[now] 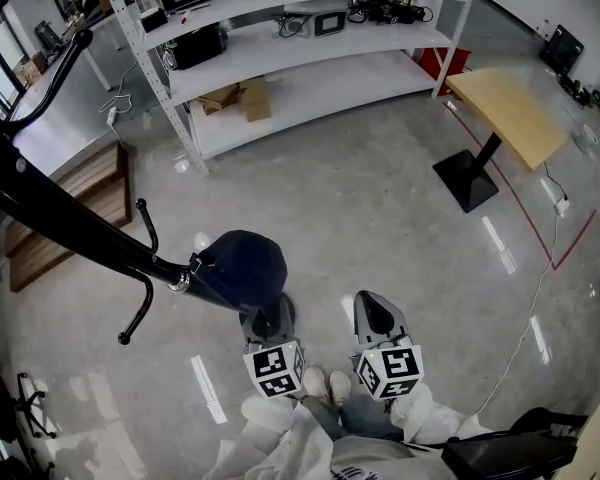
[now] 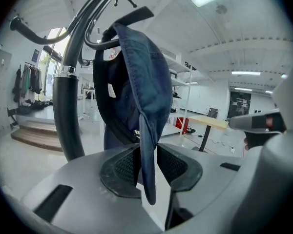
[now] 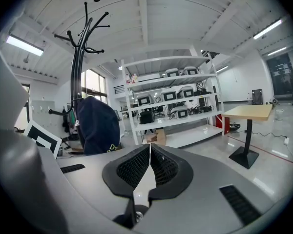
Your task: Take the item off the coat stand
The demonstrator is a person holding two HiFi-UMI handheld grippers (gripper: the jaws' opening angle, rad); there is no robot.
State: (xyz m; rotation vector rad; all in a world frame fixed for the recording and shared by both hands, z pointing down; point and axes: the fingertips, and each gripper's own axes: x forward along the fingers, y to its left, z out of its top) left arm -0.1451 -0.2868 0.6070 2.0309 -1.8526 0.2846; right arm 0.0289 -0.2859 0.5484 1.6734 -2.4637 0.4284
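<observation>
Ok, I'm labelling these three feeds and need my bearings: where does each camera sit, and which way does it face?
Head view: on the person's head, facing steeply down; shows left gripper, right gripper, white sleeves, shoes.
Left gripper view: on that gripper, looking along jaws clamped on the brim of the cap, coat stand behind.
Right gripper view: along its shut, empty jaws toward shelving.
Shared: all three show cap and stand.

Cap [image 1: 242, 263]: on coat stand [image 1: 70, 223] hook, left of centre; brim between left gripper [image 1: 268, 318] jaws. Shelving [image 1: 310, 58] behind; table [image 1: 510, 113] right.
</observation>
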